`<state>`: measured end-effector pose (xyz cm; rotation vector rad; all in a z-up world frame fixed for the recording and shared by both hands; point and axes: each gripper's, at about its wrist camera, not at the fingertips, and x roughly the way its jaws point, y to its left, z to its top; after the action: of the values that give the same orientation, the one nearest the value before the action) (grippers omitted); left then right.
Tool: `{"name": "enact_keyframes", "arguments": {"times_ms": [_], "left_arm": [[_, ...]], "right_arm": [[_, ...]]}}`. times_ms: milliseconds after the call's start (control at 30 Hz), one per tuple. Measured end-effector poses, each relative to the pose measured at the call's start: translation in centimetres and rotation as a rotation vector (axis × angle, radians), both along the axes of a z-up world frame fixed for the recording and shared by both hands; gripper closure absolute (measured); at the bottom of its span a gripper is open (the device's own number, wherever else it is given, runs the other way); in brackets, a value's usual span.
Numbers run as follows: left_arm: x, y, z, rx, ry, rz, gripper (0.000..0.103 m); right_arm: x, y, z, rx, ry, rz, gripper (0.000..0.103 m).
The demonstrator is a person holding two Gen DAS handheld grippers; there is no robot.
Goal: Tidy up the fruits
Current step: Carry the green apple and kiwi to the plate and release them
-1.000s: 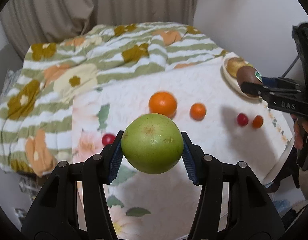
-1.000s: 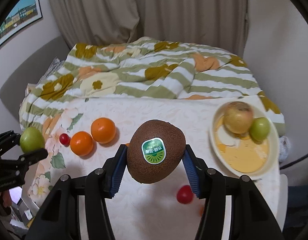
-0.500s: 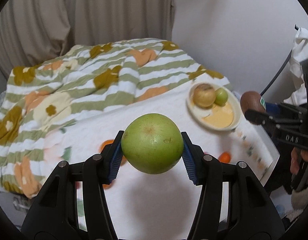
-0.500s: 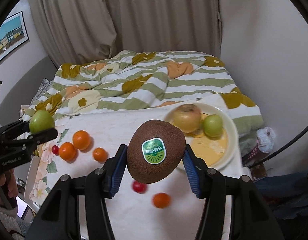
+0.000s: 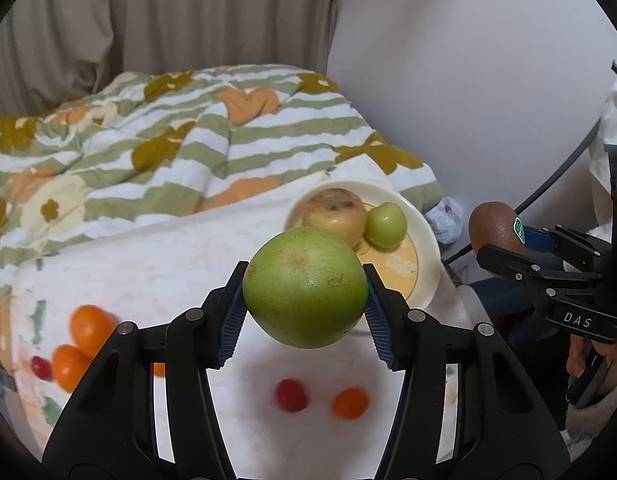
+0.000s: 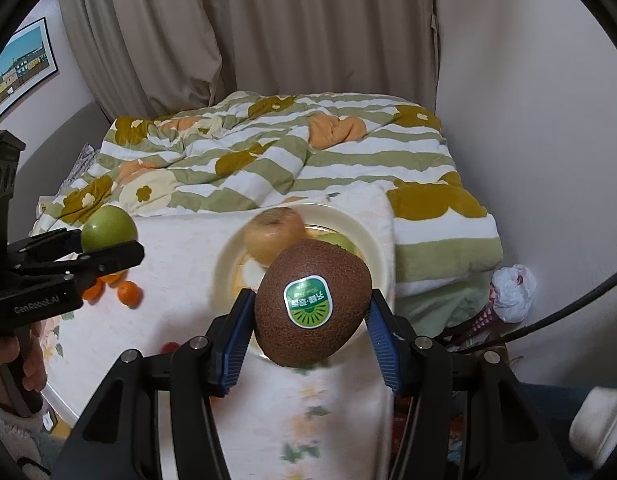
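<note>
We are clamping the left gripper (image 5: 304, 308) on a green apple (image 5: 305, 288), the right gripper (image 6: 310, 322) on a kiwi (image 6: 312, 306); plate (image 5: 426, 240) at one o'clock.

Soft, even indoor light fills both views, with no harsh glare. The green apple (image 5: 305, 287) and the kiwi (image 6: 312, 307) are sharp up close, while the plate (image 6: 372, 236) and small oranges (image 5: 82, 344) behind smear with motion blur. Faint shadows fall on the tablecloth (image 5: 156, 256). Fisheye bending curves the curtains (image 6: 268, 36), and dark vignetting rings every corner.
</note>
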<state>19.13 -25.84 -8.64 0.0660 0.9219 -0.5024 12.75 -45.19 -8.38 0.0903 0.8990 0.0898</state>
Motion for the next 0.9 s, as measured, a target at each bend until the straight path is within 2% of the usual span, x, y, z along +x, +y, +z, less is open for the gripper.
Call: {"name": "enact_keyframes", "arguments": {"times_ms": [333, 633, 800, 833, 900], "left_arm": [[2.7, -5.8, -4.8, 0.048, 0.09, -0.054, 0.042], [4.0, -7.5, -8.7, 0.109, 0.167, -0.092, 0.042], [4.1, -8.2, -9.5, 0.132, 0.175, -0.109, 0.042], [4.1, -8.3, -9.5, 0.134, 0.173, -0.112, 0.041], [4.1, -8.5, -9.3, 0.141, 0.162, -0.12, 0.028]], "right_arm": [[1.8, -3.3, -3.1, 0.042, 0.048, -0.008, 0.052], [2.0, -4.0, -4.5, 0.072, 0.076, -0.035, 0.052], [2.0, -4.1, -4.7, 0.071, 0.078, -0.048, 0.052], [1.9, -4.2, -4.7, 0.071, 0.078, -0.052, 0.052], [1.8, -4.2, -4.6, 0.069, 0.076, -0.059, 0.052]]}}
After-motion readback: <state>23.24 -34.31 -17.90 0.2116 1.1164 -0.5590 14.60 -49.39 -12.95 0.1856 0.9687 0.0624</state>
